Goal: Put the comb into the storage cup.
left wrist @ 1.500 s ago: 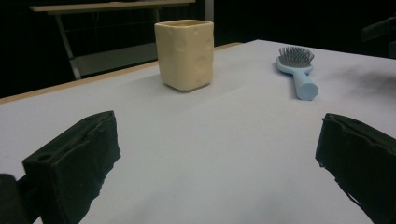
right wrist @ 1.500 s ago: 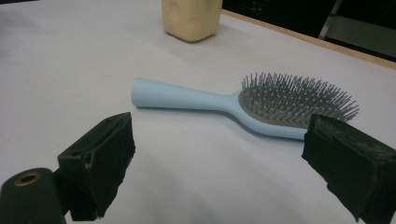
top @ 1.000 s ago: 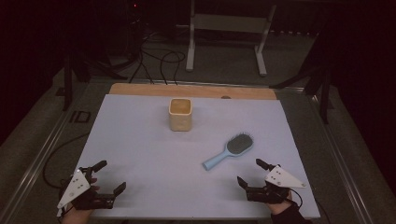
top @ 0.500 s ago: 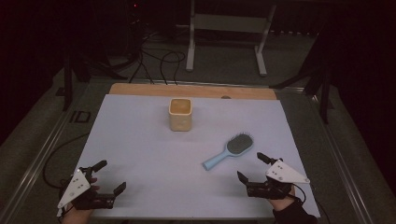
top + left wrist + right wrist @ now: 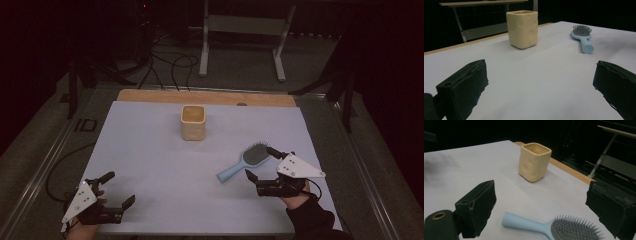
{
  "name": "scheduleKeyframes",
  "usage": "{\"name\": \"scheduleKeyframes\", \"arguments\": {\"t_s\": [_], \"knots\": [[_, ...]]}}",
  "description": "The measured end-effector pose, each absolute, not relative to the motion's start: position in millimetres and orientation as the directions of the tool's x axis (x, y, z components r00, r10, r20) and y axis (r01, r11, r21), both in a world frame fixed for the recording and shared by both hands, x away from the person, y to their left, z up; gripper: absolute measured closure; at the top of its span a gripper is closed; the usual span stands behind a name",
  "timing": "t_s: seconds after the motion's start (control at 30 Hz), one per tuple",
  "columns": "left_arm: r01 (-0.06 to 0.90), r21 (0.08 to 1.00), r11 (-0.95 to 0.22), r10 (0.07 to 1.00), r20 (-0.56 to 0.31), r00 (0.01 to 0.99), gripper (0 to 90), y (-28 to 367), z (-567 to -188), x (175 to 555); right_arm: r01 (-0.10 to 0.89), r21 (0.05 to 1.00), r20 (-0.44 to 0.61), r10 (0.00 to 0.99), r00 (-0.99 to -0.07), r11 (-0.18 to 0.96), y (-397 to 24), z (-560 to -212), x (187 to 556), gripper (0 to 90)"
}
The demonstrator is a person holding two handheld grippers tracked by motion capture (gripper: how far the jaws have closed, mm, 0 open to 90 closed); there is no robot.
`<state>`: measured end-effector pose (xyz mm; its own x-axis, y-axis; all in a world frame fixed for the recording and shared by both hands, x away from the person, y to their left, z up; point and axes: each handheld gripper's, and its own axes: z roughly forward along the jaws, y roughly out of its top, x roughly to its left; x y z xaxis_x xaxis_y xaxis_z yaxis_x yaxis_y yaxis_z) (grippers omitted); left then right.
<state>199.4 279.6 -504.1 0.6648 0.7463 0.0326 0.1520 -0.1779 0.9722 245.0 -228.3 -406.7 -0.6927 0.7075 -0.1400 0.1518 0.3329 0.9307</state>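
Hairbrush (image 5: 243, 161), light blue, is seen lying flat on the white table cover (image 5: 150, 165), bristles up, right of centre in the high view. Its long axis is set diagonally: the bristled head is directed toward the far right of the table, the handle end toward the near middle. In the right gripper view the hairbrush (image 5: 549, 226) is seen crosswise low in the frame, handle end toward the left jaw, head toward the right jaw.

Right gripper (image 5: 261, 163) is recorded with its jaws spread wide and nothing clasped. The brush lies just ahead of the jaw tips, partly within the span between them; the far jaw tip is close beside the brush head, and contact cannot be judged.

Left gripper (image 5: 119, 188) is noted at the near left corner, jaws wide apart, empty, well apart from the brush. In the left gripper view the hairbrush (image 5: 583, 37) is seen far off, handle end nearer.

A cream square cup (image 5: 193, 122) stands upright beyond the brush, toward the far middle, apart from it.
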Motion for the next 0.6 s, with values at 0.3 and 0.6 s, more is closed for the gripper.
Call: {"name": "scheduleKeyframes", "arguments": {"t_s": [0.3, 0.6], "knots": [[0.152, 0.972, -0.179, 0.745, 0.033, 0.666, 0.0, 279.6, -504.1, 199.3, 0.141, 0.925, -0.149, 0.677, -0.721, 0.354, -210.6, -402.1, 258.1, 8.8], [0.151, 0.973, -0.177, 0.745, 0.032, 0.666, 0.0, 279.3, -504.1, 199.2, 0.128, 0.918, -0.156, 0.637, -0.755, 0.376, -189.5, -401.5, 272.8, 8.8]]}}
